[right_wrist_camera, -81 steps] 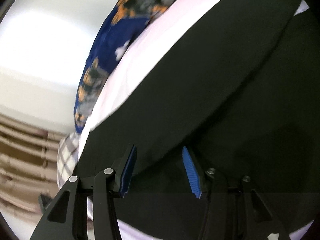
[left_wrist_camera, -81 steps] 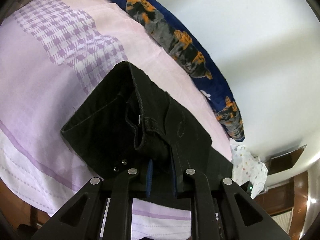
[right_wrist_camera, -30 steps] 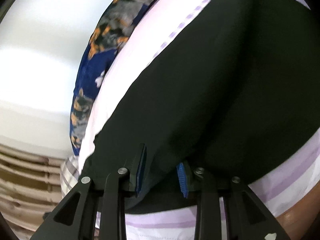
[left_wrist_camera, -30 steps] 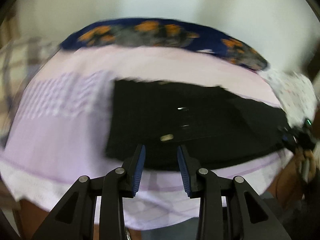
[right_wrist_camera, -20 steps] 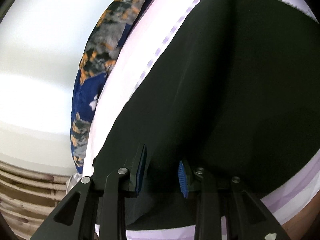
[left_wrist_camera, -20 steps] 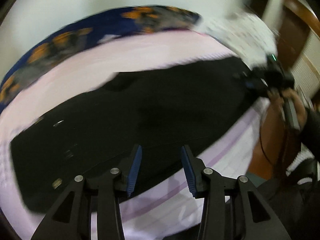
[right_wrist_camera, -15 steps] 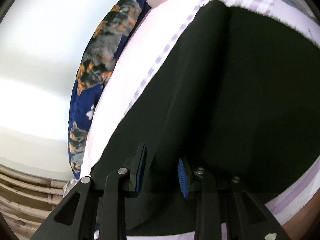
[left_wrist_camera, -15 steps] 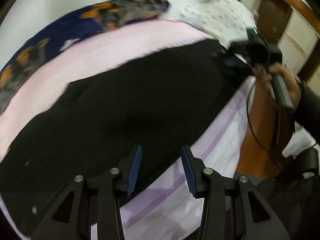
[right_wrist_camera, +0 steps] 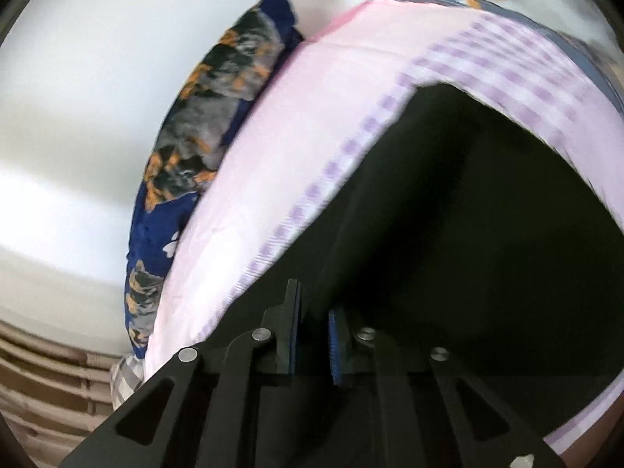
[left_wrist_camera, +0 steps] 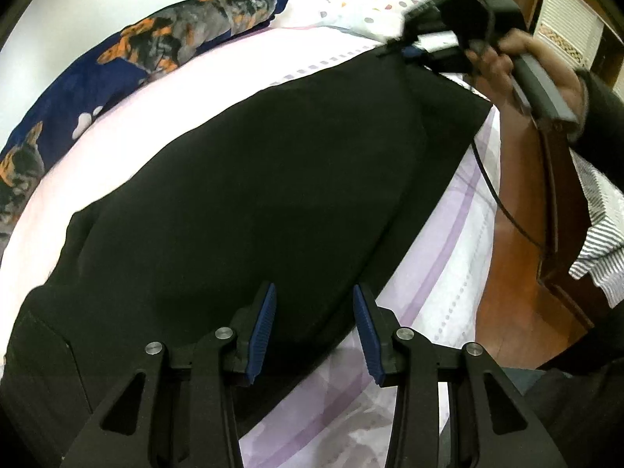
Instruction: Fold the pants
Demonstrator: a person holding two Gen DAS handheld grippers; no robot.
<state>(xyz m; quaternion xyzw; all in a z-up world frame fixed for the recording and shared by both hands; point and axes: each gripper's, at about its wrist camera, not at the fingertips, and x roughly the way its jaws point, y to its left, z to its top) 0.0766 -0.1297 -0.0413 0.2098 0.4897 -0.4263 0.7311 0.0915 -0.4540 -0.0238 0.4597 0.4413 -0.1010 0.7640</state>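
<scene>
Black pants lie stretched out along a pink and lilac bedsheet. My left gripper hovers open over their near edge around mid-length, nothing pinched between the blue pads. At the far end of the pants a hand holds my right gripper at the corner of the cloth. In the right wrist view the right gripper is closing, its jaws nearly together with a fold of the black pants between them.
A dark blue blanket with orange and grey print runs along the wall behind the bed. A white dotted pillow lies beyond the far end. Brown wooden furniture and a striped cloth stand right of the bed edge.
My left gripper let go of the waistband, swept along the pants to their middle and rolled. The right gripper's jaws narrowed onto the cloth fold and it shifted along the sheet.
</scene>
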